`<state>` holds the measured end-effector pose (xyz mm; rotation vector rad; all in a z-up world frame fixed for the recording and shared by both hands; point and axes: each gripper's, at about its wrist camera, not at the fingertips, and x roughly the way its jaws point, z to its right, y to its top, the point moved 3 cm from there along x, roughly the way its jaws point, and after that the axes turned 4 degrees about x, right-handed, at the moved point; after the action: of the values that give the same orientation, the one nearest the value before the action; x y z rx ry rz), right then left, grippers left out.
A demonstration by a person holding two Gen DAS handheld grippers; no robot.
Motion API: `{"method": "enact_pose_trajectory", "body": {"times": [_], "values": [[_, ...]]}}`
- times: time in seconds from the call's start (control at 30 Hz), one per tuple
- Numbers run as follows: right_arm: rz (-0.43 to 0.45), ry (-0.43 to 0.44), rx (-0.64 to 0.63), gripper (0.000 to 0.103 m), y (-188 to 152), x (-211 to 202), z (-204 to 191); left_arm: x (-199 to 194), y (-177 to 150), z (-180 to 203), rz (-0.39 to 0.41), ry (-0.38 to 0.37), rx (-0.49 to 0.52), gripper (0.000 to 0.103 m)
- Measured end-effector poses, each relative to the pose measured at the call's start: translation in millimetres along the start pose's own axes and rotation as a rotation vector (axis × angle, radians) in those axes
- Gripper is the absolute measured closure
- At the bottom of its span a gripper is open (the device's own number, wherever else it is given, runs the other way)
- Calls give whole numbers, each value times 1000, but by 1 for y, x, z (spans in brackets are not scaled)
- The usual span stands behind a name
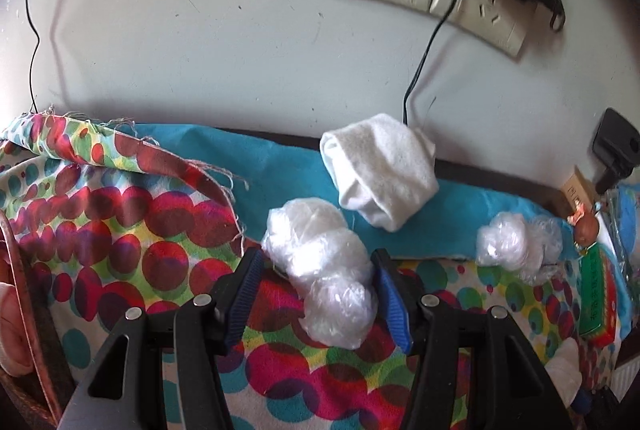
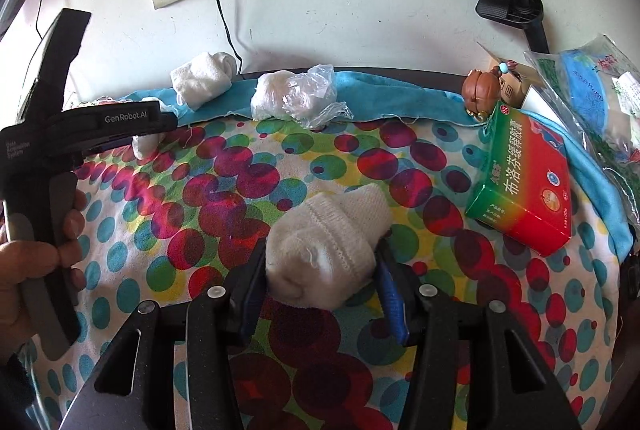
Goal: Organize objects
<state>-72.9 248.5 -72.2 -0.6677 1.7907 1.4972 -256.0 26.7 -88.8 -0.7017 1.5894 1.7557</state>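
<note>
Lying on the spotted cloth [image 2: 168, 214], the rolled white sock [image 2: 328, 250] sits between the right gripper [image 2: 320, 270] fingers, barely touched, so back off slowly, while the left gripper [image 1: 316, 286], jaws partly apart, should close gently on the plastic-wrapped bundle [image 1: 324, 270].

Both wrist views angled down, close over dotted cloth [image 1: 120, 250], facing wall, seemingly sharing rolled sock [image 1: 380, 170]
</note>
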Motion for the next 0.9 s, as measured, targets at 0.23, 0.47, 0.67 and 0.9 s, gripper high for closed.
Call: {"method": "enact_pose_trajectory", "body": {"times": [0.23, 0.47, 0.67, 0.9], "values": [[-5, -16, -16, 51, 0, 2, -4, 5, -1, 10, -14, 76, 62, 46], [-7, -25, -25, 50, 1, 4, -7, 7, -2, 18, -25, 96, 99, 44], [-8, -28, -26, 50, 0, 4, -8, 14, 3, 22, -24, 115, 91, 46], [-7, -30, -24, 50, 0, 5, -11, 7, 3, 7, 1, 81, 18, 65]]}}
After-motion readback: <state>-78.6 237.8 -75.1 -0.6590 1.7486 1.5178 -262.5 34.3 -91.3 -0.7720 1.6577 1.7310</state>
